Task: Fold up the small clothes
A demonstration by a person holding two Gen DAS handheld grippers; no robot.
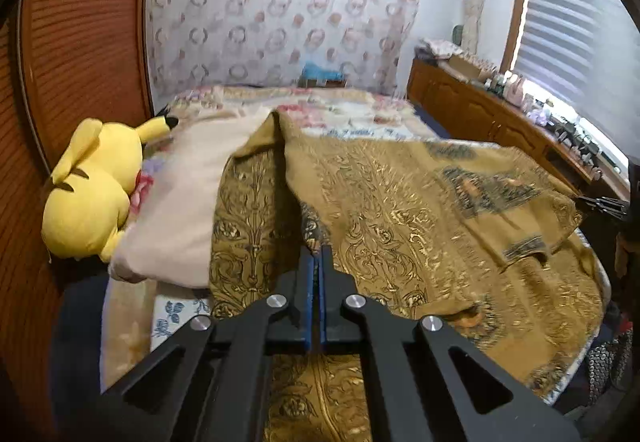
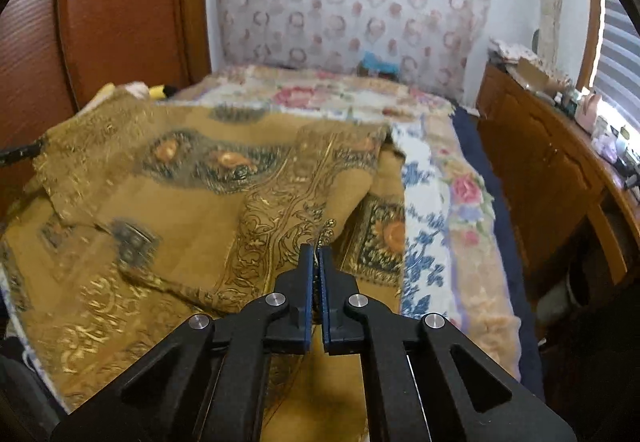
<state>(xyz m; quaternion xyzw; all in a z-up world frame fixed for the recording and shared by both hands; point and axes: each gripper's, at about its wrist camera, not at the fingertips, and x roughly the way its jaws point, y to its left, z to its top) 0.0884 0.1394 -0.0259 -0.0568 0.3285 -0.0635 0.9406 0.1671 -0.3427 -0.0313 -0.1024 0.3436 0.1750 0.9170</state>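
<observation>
A mustard-gold patterned cloth (image 1: 420, 210) with dark ornate motifs lies spread and partly lifted over the bed; it also shows in the right wrist view (image 2: 180, 202). My left gripper (image 1: 317, 252) is shut on a raised fold of the cloth near its left side. My right gripper (image 2: 316, 252) is shut on the cloth's edge at its right side. The right gripper's tip shows in the left wrist view (image 1: 600, 204) at the far right, and the left gripper's tip shows in the right wrist view (image 2: 24, 152) at the far left.
A floral bedspread (image 2: 432, 202) covers the bed. A yellow plush toy (image 1: 96, 190) and a cream pillow (image 1: 180, 210) lie at the left by the wooden headboard (image 1: 80, 62). A wooden dresser (image 2: 540, 170) with small items stands on the right under a window.
</observation>
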